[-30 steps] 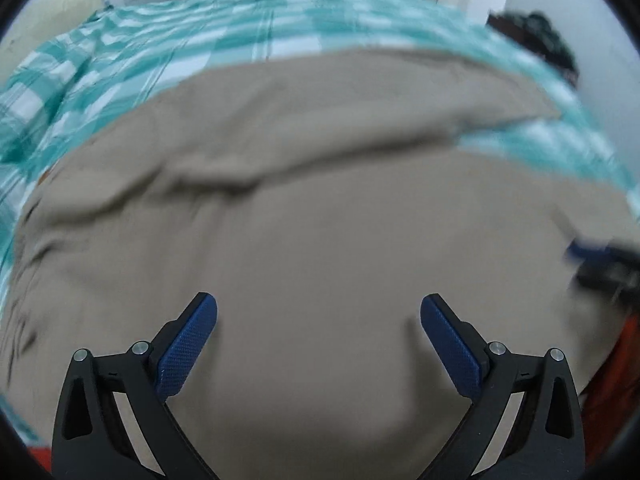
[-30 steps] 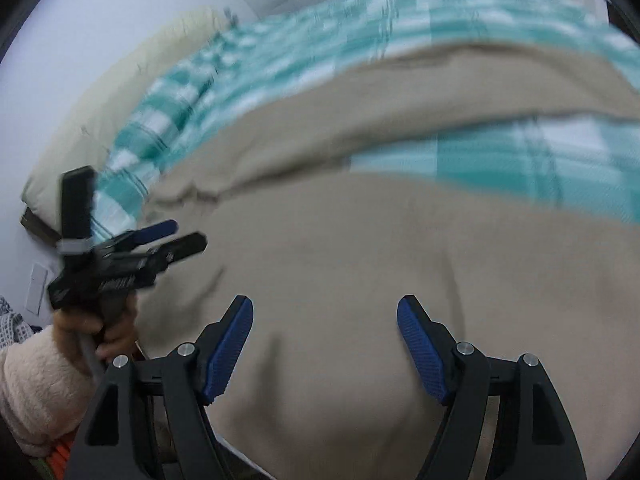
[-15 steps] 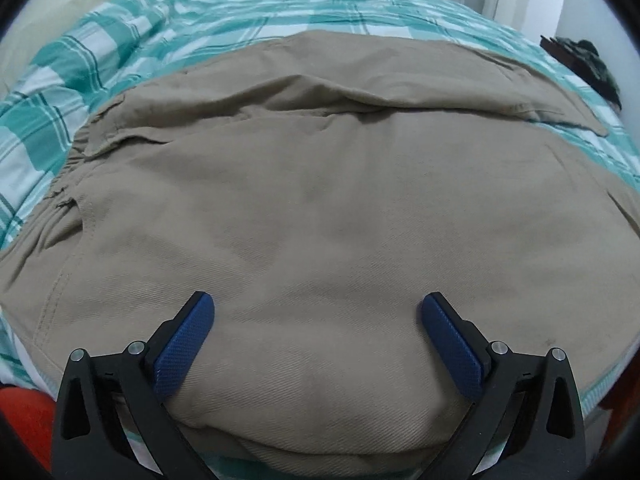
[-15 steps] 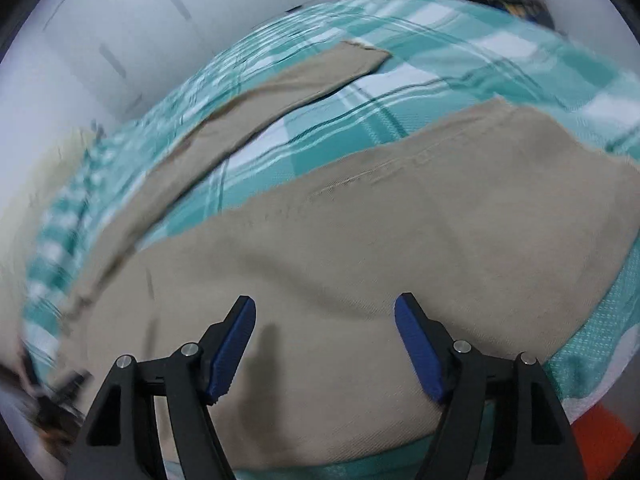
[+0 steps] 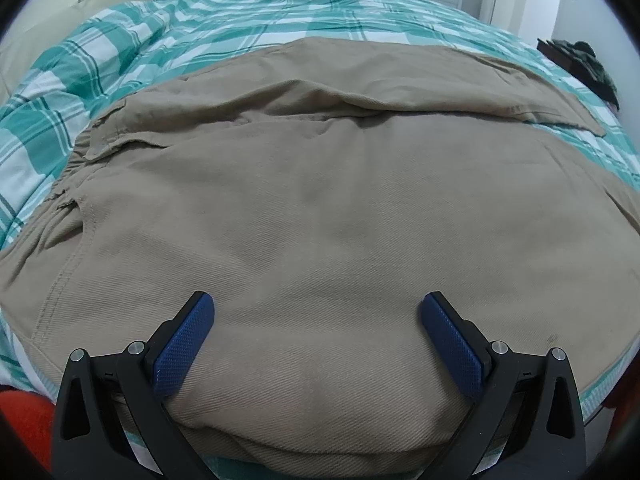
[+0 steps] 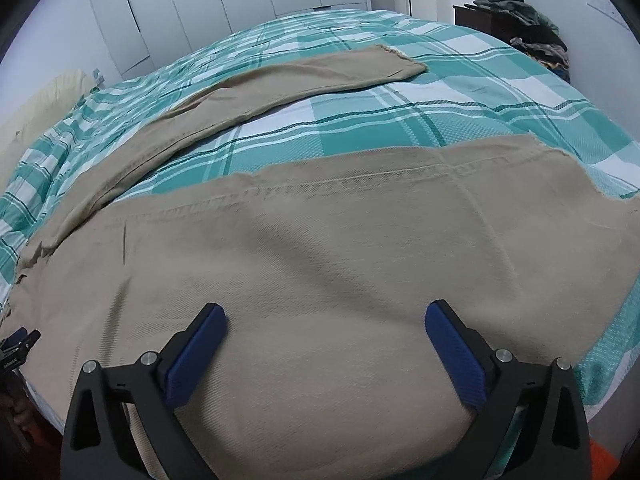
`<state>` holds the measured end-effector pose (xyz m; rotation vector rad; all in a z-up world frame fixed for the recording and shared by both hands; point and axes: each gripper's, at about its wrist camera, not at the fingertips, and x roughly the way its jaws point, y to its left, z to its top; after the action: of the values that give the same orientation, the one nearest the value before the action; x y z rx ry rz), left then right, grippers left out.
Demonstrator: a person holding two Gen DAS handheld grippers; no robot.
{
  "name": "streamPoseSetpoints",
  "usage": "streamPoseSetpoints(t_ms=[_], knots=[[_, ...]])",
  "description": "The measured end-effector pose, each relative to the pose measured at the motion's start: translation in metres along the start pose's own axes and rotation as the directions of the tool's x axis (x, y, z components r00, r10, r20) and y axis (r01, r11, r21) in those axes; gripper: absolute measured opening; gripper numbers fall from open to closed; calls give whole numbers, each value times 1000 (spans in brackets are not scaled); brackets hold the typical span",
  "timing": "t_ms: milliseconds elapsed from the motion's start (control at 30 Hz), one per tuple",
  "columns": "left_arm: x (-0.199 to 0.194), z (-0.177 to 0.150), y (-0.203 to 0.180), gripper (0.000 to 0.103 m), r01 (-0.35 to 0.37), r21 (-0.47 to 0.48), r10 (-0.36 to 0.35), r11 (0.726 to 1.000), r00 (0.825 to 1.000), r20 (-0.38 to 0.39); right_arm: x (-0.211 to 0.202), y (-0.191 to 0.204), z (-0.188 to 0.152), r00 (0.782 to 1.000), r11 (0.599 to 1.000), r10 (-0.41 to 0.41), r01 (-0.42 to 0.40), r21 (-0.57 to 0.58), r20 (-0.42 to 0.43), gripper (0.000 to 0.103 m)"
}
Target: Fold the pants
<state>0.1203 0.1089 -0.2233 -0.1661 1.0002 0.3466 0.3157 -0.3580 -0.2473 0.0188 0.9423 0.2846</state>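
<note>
White cupboard doors line the far wall behind a bed [image 6: 460,92] covered in a green and white checked sheet, and the tan pants [image 5: 320,208] lie spread flat across its near side, running crosswise to both views

Both tools hover just above the cloth at the bed's near edge. The left hand-held gripper [image 5: 316,344] has its jaws spread wide and nothing between them; it sits over the seat of the pants, with the waistband [image 5: 80,160] and a pocket flap off to its left. The right hand-held gripper [image 6: 324,348] is over the near leg [image 6: 360,248]; its jaws are opening, already wide, pads clear of the fabric and gripping nothing

The near leg's long axis runs left to right under the right tool, ending in a frayed hem [image 6: 600,172] at its right. The far leg [image 6: 280,80] splays away diagonally toward the middle of the bed, a wedge of bare sheet between the two. That far leg is probably what has to come over onto the near one, and the right tool is nearer its hem. Plenty of open sheet lies beyond; a pile of clothes [image 6: 528,20] on a dark stand is well apart
</note>
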Motion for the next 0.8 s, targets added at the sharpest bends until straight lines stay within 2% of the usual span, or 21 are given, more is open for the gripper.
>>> streamPoseSetpoints(t_ms=[800], knots=[[0, 0, -3, 102, -21, 8, 21, 1000, 1000, 6, 5, 2, 0, 1000, 999, -23, 23, -36, -5, 102]])
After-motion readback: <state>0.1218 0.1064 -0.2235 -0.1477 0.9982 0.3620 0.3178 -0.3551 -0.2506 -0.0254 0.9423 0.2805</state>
